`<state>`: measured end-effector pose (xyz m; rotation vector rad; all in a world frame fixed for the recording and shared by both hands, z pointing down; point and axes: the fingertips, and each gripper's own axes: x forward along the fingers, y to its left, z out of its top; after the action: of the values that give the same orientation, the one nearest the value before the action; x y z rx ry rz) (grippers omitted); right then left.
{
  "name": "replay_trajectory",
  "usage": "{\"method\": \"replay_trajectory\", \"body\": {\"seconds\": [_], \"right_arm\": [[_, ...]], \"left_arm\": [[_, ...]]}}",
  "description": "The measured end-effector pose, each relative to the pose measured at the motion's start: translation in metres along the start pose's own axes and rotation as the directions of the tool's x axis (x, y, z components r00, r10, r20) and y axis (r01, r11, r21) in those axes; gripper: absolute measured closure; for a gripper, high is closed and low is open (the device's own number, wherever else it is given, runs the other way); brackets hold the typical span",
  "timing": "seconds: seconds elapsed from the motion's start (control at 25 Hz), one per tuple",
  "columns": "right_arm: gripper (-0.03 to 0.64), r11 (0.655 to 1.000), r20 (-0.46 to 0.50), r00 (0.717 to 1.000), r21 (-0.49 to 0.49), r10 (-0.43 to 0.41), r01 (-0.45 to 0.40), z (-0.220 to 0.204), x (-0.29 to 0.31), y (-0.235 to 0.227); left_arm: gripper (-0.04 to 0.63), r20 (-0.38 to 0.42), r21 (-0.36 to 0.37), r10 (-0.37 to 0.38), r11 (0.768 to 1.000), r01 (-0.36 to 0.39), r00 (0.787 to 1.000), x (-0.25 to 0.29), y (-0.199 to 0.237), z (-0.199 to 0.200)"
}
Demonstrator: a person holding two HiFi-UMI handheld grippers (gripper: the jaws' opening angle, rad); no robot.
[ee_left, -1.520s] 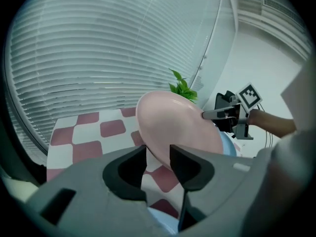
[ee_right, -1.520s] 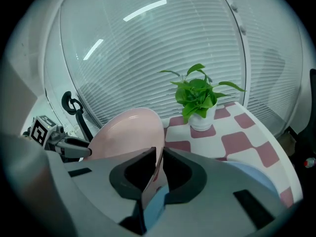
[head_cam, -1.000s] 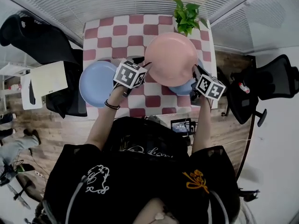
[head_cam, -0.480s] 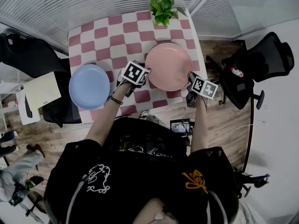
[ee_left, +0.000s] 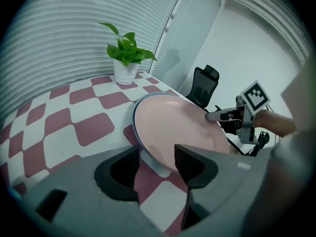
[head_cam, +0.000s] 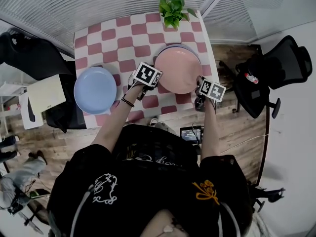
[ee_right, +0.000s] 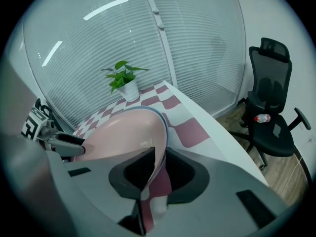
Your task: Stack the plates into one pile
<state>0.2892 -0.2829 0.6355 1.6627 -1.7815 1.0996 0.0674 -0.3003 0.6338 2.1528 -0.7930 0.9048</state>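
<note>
A pink plate point(head_cam: 178, 72) lies on a blue plate whose rim point(head_cam: 177, 46) shows just beyond it, at the right side of the checked table point(head_cam: 113, 38). My left gripper point(head_cam: 154, 83) is at the pink plate's left edge. Its jaws are opening, with the rim point(ee_left: 163, 157) between them and a gap on either side. My right gripper point(head_cam: 201, 86) is shut on the plate's right rim point(ee_right: 157, 147). In the right gripper view the blue rim point(ee_right: 160, 115) peeks out under the pink one. A second blue plate point(head_cam: 95, 90) lies alone at the table's left.
A potted plant point(head_cam: 171, 9) stands at the table's far edge, behind the stack. A black office chair point(head_cam: 276, 73) is on the wooden floor to the right, close to the table's right edge. Another dark chair point(head_cam: 29, 48) and a white box point(head_cam: 47, 94) are on the left.
The pink plate, held up above the right blue plate a second ago, has come down onto it. Both grippers have stayed at its edges.
</note>
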Motion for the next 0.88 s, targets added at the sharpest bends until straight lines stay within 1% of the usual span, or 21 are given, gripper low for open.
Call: {"method": "replay_trajectory", "body": {"seconds": [0.08,0.2,0.28,0.36,0.4,0.48,0.56,0.64,0.76,0.88], "right_arm": [[0.572,1.0,0.003,1.0,-0.012,0.0,0.0,0.001,0.0,0.001],[0.558,1.0,0.027,1.0,-0.017,0.009,-0.008,0.007,-0.005,0.005],[0.558,0.999,0.054,0.998,-0.019,0.035,-0.034,0.012,-0.012,0.011],[0.558,0.997,0.097,0.992,-0.035,0.076,-0.073,0.019,-0.023,0.021],[0.558,0.994,0.119,0.987,-0.058,0.104,-0.097,0.022,-0.029,0.028],[0.558,0.98,0.153,0.974,-0.136,0.168,-0.148,0.028,-0.04,0.046],[0.558,0.956,0.171,0.959,-0.231,0.225,-0.183,0.031,-0.05,0.064],[0.558,0.931,0.181,0.945,-0.297,0.271,-0.21,0.03,-0.061,0.081],[0.558,0.902,0.192,0.92,-0.34,0.342,-0.265,0.026,-0.077,0.106],[0.558,0.868,0.185,0.892,-0.378,0.413,-0.323,0.014,-0.093,0.126]], "left_arm": [[0.364,0.011,-0.004,0.016,1.0,-0.016,1.0,-0.003,0.0,0.0],[0.364,0.044,-0.024,0.018,1.0,-0.017,0.999,-0.014,0.0,-0.002],[0.365,0.097,-0.051,0.019,0.999,-0.014,0.995,-0.027,-0.002,-0.002],[0.365,0.166,-0.082,0.018,0.997,-0.004,0.986,-0.042,-0.007,-0.002],[0.367,0.198,-0.092,0.017,0.996,0.001,0.98,-0.05,-0.01,-0.003],[0.379,0.248,-0.095,0.023,0.995,0.0,0.968,-0.063,-0.017,-0.006],[0.411,0.291,-0.076,0.035,0.997,-0.013,0.956,-0.076,-0.024,-0.009],[0.416,0.333,-0.057,0.049,0.998,-0.032,0.942,-0.091,-0.033,-0.012],[0.415,0.395,-0.066,0.083,0.996,-0.061,0.915,-0.116,-0.045,-0.019],[0.416,0.456,-0.107,0.128,0.99,-0.088,0.881,-0.143,-0.059,-0.033]]}}
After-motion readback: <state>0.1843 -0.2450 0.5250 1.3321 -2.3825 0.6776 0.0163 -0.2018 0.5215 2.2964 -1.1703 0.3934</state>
